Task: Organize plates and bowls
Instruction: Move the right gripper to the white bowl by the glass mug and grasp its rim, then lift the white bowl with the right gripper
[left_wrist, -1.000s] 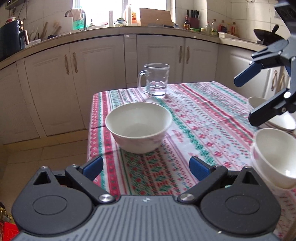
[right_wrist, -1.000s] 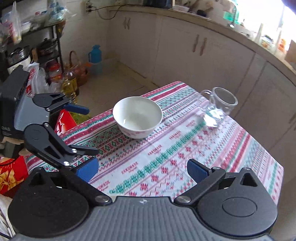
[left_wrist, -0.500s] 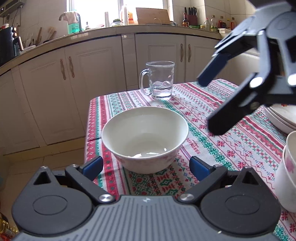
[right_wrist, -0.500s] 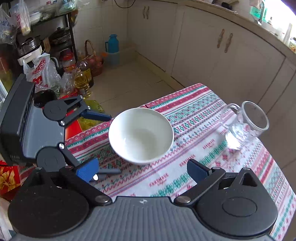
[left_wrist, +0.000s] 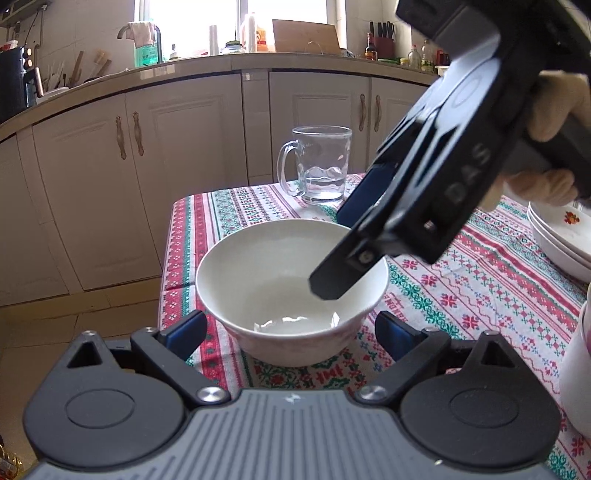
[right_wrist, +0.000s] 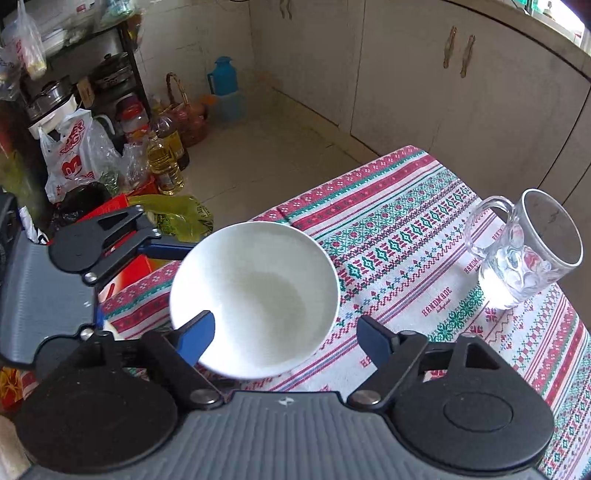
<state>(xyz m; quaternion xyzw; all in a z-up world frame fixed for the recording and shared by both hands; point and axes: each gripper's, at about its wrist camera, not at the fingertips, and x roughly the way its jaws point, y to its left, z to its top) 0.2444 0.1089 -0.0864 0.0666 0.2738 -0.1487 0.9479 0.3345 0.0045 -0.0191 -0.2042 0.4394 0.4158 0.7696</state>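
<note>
A white bowl stands near the table's left corner on the patterned cloth. My left gripper flanks its near side, jaws closing, with neither pad touching the wall. My right gripper, held by a gloved hand, reaches down from the upper right and straddles the rim. In the right wrist view one pad hangs inside the bowl and the other is outside. The right gripper is closing, with a gap left at the outer pad. The left gripper shows at the bowl's left.
A glass mug with a little water stands behind the bowl, also in the right wrist view. Stacked plates and another white bowl sit at the right. Bottles and bags crowd the floor past the table edge.
My right gripper came down over the bowl, put one finger inside it and narrowed its jaws. My left gripper drew closer to the bowl and narrowed a little.
</note>
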